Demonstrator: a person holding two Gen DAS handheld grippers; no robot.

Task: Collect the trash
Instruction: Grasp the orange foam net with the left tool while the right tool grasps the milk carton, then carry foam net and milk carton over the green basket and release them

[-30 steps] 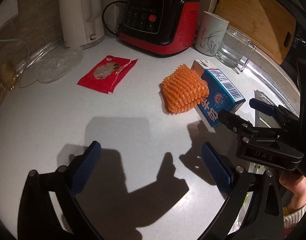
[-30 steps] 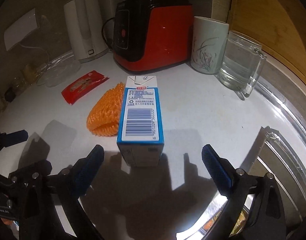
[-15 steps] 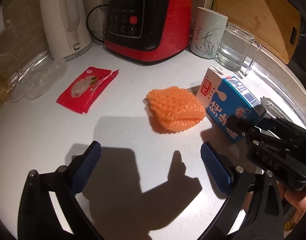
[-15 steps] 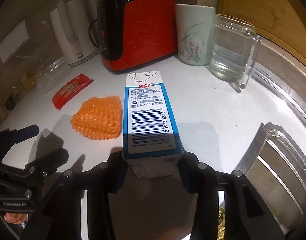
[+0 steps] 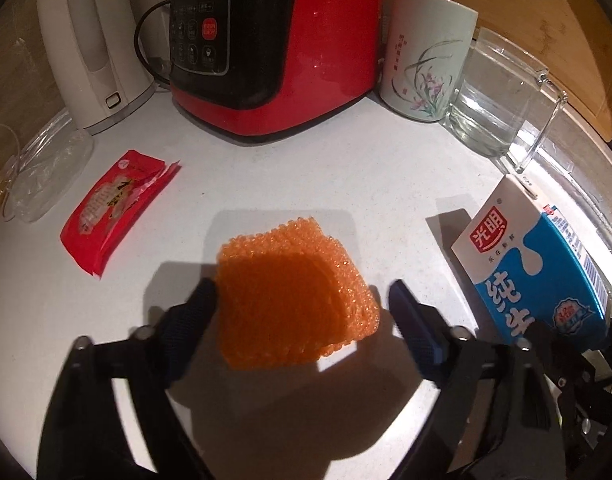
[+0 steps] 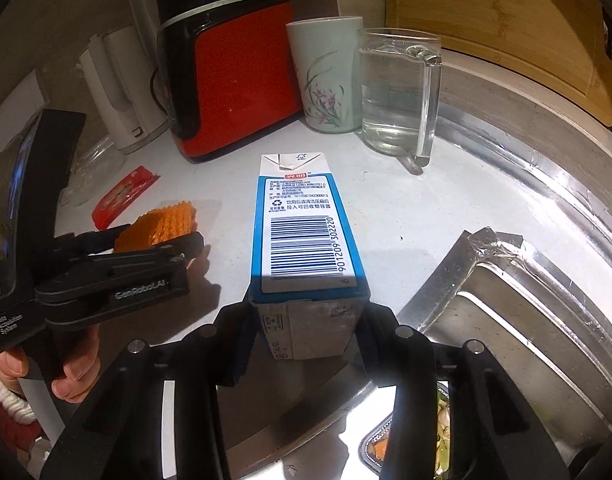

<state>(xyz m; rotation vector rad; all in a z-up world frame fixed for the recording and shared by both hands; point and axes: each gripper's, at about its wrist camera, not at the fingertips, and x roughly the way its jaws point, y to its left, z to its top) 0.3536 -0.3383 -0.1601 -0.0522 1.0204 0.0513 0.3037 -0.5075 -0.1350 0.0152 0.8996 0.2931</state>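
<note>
An orange foam net [image 5: 294, 296] lies on the white counter [image 5: 306, 184] between the fingers of my left gripper [image 5: 302, 300]; the left finger touches it, the right finger stands a little apart. My right gripper [image 6: 306, 320] is shut on the base of a blue-and-white milk carton [image 6: 304, 240], held tilted; the carton also shows in the left wrist view [image 5: 537, 268]. A red snack wrapper [image 5: 114, 208] lies flat at the left. The left gripper with the net [image 6: 162, 226] also shows in the right wrist view.
A red-and-black appliance [image 5: 266, 40], a white kettle [image 5: 94, 48], a flowered cup [image 5: 425, 56] and a glass mug [image 5: 501, 96] stand at the back. A clear plastic container [image 5: 46, 168] sits far left. A steel sink [image 6: 525, 300] lies to the right.
My left gripper moved forward around the orange net and narrowed. My right gripper closed on the carton and tilted it up off the counter.
</note>
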